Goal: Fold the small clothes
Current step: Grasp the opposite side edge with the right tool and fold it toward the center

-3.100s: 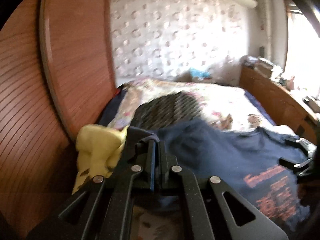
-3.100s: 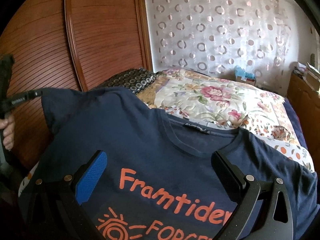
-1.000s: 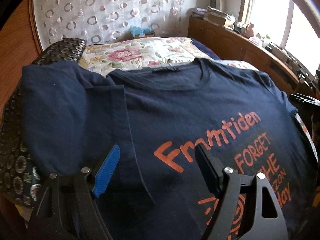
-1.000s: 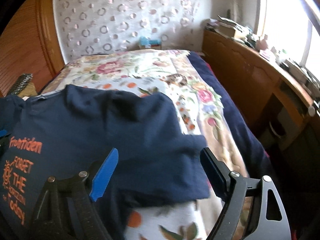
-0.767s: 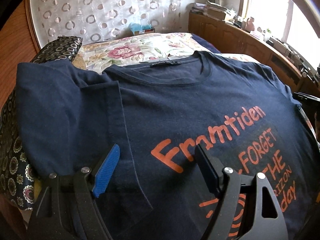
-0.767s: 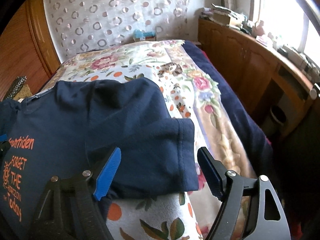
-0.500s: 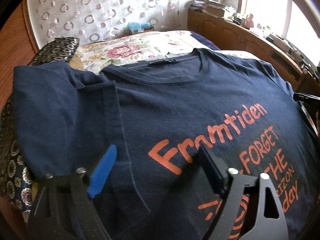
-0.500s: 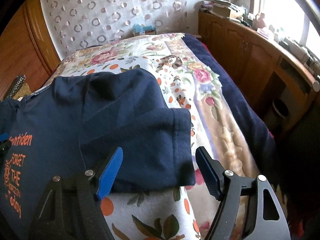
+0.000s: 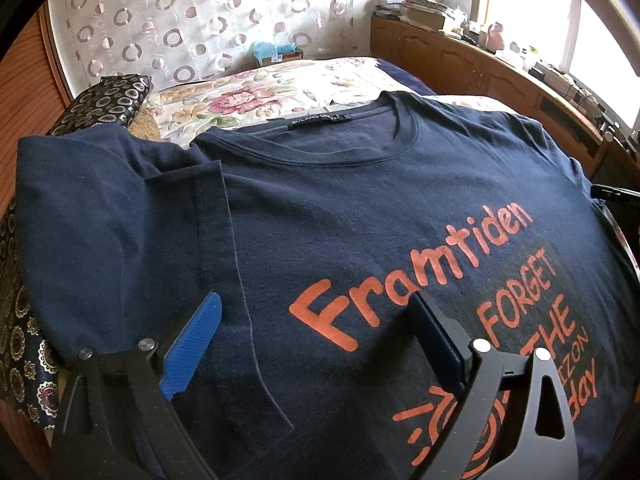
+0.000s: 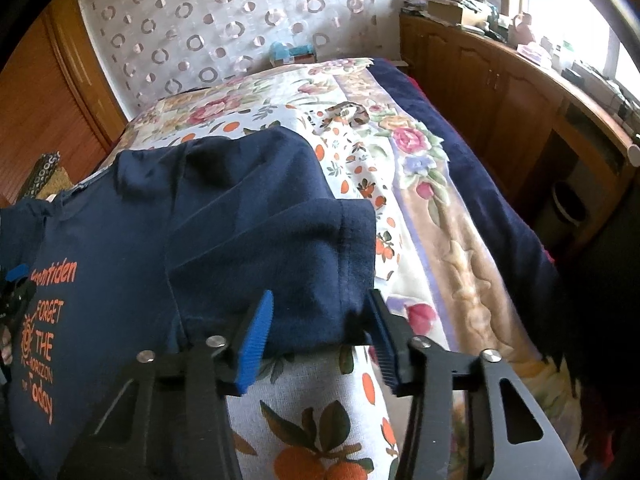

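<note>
A navy T-shirt (image 9: 360, 208) lies print-side up on the flowered bedspread (image 10: 400, 168), its collar toward the headboard end and its length running back toward the person. One sleeve is already folded in over the chest on the left side; the other sleeve (image 10: 280, 256) lies out flat at the right edge of the shirt.

The left gripper (image 9: 316, 344) hovers over the chest near the orange lettering, its jaws opening wide with nothing gripped — only cloth lying flat beneath them. The right gripper (image 10: 316, 328) is the one nearer the work: its jaws are closing around the near edge of the outstretched sleeve, the cloth between the two pads, though the pads do not yet look pressed onto it.

The coming move likely turns on that sleeve — it lies straight ahead of the right jaws, its cuff facing the bare bedspread, so it would have to be carried inward across the shirt.
</note>
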`<control>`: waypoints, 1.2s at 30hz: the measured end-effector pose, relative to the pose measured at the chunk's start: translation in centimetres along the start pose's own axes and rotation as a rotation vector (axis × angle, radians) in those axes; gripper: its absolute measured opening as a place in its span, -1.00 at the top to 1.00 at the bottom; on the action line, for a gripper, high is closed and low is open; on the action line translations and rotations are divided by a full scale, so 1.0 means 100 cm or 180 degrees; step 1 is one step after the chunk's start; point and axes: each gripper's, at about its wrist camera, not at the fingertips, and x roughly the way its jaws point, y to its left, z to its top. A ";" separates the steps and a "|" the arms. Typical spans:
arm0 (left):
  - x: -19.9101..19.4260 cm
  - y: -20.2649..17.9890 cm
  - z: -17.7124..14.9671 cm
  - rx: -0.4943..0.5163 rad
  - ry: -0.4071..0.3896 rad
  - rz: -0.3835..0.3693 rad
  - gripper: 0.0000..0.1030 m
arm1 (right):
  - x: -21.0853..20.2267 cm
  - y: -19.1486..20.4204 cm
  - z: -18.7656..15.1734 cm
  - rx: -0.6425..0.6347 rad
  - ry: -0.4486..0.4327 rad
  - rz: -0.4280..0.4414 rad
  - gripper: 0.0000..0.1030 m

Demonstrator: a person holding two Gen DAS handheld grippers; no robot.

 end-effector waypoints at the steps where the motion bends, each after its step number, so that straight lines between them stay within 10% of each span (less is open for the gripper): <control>1: 0.000 0.000 0.000 0.0007 0.0007 -0.0005 -0.87 | 0.000 0.002 0.000 -0.0035 -0.0005 -0.0008 0.38; 7: 0.001 -0.002 0.000 0.0012 0.0007 -0.0005 -0.89 | 0.002 0.012 0.001 -0.0265 -0.0066 -0.0207 0.91; 26: 0.001 -0.002 0.000 0.0011 0.0007 -0.0006 -0.89 | -0.030 0.053 0.003 -0.0469 -0.0642 0.0345 0.97; 36: 0.001 -0.002 0.001 0.0015 0.0003 0.0004 -0.89 | 0.015 0.129 -0.036 -0.0958 -0.0187 0.0905 0.97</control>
